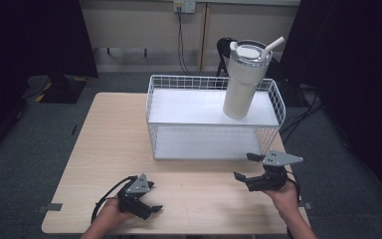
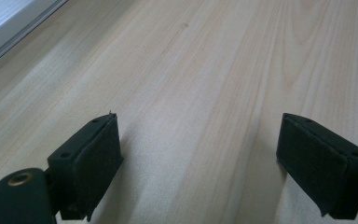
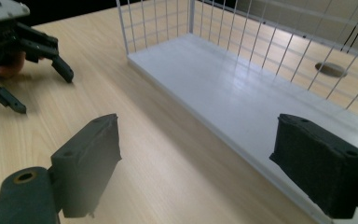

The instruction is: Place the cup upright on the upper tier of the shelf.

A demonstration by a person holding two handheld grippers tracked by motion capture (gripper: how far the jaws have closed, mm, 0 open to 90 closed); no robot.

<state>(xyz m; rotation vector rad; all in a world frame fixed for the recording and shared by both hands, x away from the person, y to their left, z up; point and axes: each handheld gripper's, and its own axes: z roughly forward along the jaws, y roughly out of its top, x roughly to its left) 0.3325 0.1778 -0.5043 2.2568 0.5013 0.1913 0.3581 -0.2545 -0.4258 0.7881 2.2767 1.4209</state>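
I keep both grippers low over the wooden table (image 1: pixel 114 144), near the bottom of the high view, because nothing is picked up yet and from here I can see the whole scene. The left gripper (image 1: pixel 147 198) sits at the lower left with its jaws spread wide and nothing between them; in the left gripper view there is bare wood between the two pads (image 2: pixel 95 161). The right gripper (image 1: pixel 245 166) is at the lower right, also wide open and empty, and it points toward the front edge of the white wire rack (image 1: pixel 214 130), which I think is a good side for an approach. The thing nearest to my work is the cream tumbler (image 1: pixel 242 82) with a lid and a straw (image 1: pixel 273 48). It stands upright on the top shelf of the rack, at its right end, in the upper centre of the frame, well apart from both grippers. The lower shelf (image 3: pixel 242 105) looks free in the right gripper view.
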